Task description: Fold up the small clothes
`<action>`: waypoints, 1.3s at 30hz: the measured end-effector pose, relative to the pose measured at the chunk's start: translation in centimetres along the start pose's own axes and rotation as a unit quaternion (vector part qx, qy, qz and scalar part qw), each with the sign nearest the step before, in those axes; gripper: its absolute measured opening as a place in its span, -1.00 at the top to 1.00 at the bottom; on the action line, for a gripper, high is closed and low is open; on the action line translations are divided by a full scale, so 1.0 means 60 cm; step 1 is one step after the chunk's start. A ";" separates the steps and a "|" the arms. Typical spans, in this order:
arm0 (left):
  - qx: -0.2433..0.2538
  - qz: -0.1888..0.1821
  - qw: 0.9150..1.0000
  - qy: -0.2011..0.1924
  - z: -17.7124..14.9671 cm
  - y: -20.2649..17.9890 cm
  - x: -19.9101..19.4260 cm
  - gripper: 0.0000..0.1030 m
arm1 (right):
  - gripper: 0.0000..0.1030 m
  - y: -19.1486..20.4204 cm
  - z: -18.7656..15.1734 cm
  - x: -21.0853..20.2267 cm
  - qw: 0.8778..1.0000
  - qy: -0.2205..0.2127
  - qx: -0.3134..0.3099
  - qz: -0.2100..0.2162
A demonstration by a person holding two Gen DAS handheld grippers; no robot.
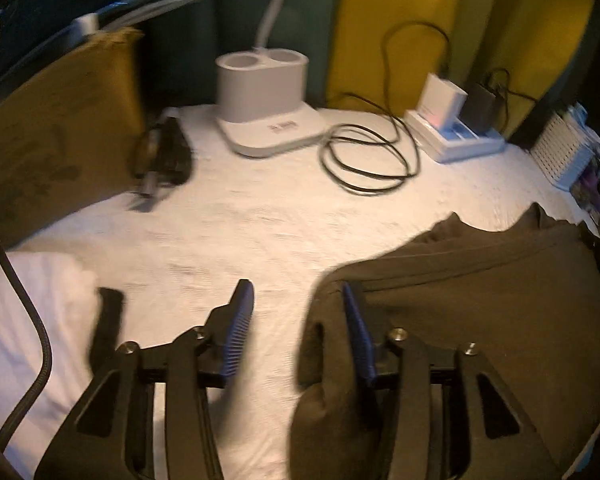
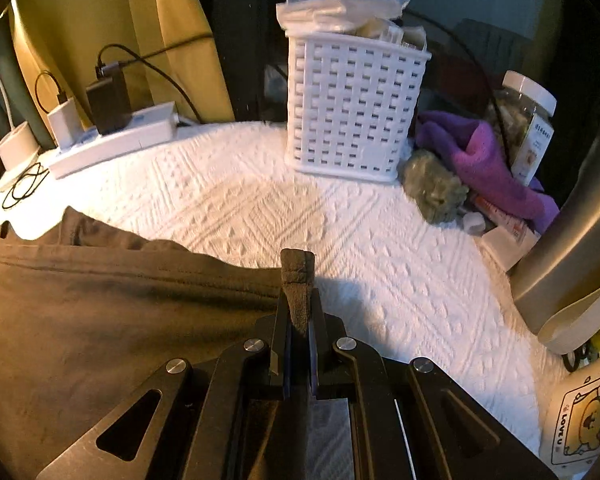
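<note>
A dark olive-brown garment [image 1: 480, 292] lies on the white quilted table cover [image 1: 260, 232]. My left gripper [image 1: 296, 300] is open, its right finger resting against the garment's left edge, its left finger over bare cover. In the right wrist view my right gripper [image 2: 299, 304] is shut on a corner of the same garment [image 2: 100, 300], with a tab of fabric sticking up between the fingers. A folded white cloth [image 1: 32, 312] lies at the left in the left wrist view.
At the back stand a white lamp base [image 1: 268, 104], a coiled black cable [image 1: 368, 156] and a power strip with chargers [image 1: 456, 136]. A yellow cushion [image 1: 56, 120] is at left. A white basket [image 2: 352, 108], purple cloth [image 2: 488, 164], a jar [image 2: 524, 120] and a metal container [image 2: 572, 240] crowd the right.
</note>
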State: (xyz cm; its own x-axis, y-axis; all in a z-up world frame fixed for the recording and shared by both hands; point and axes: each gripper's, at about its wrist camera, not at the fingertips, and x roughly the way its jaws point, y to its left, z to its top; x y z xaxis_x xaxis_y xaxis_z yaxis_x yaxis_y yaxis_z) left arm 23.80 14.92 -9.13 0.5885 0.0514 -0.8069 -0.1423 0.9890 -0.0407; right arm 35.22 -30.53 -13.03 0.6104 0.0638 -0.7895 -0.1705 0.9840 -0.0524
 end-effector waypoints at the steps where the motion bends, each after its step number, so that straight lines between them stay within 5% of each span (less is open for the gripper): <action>1: -0.002 0.007 1.000 -0.002 -0.002 0.007 -0.006 0.02 | 0.88 0.000 0.000 0.001 1.000 0.000 -0.002 -0.002; 13: -0.057 0.017 0.998 -0.001 -0.066 0.068 -0.057 -0.15 | 0.74 -0.003 -0.007 -0.017 0.999 0.009 -0.004 -0.049; 21: -0.022 -0.037 0.999 0.003 -0.081 -0.010 -0.036 -0.15 | 0.69 -0.011 -0.023 -0.067 0.999 0.003 0.002 -0.045; 22: -0.015 -0.041 0.999 0.004 -0.081 -0.021 -0.032 -0.15 | 0.38 -0.011 -0.027 -0.070 0.999 0.004 0.003 -0.042; 23: -0.008 -0.042 0.999 0.004 -0.082 -0.031 -0.029 -0.15 | -0.35 -0.012 -0.032 -0.074 0.999 0.006 0.005 -0.040; 25: 0.005 -0.039 0.999 -0.003 -0.084 -0.046 -0.026 -0.15 | -0.84 -0.013 -0.043 -0.082 0.999 0.000 0.010 -0.033; 34: 0.013 -0.075 0.997 -0.017 -0.058 -0.046 -0.017 -0.12 | -0.84 -0.001 -0.078 -0.104 1.000 0.003 0.010 -0.013; 35: 0.016 -0.081 0.996 -0.021 -0.056 -0.046 -0.016 -0.07 | -0.84 0.002 -0.079 -0.106 1.000 0.002 0.010 -0.010; 37: 0.025 -0.093 0.995 -0.020 -0.052 -0.051 -0.012 0.63 | -0.84 0.006 -0.081 -0.106 1.000 0.001 0.012 -0.005; 39: 0.034 -0.087 0.995 -0.023 -0.049 -0.055 -0.013 0.83 | -0.84 0.010 -0.082 -0.106 1.000 0.001 0.014 -0.002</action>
State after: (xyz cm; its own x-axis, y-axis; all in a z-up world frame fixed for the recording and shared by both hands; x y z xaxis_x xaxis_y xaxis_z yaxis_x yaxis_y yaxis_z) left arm 21.47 11.19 -10.11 0.6362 -0.1162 -0.7627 0.0182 0.9906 -0.1357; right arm 27.44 -31.16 -11.03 0.6097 0.0602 -0.7903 -0.1463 0.9885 -0.0376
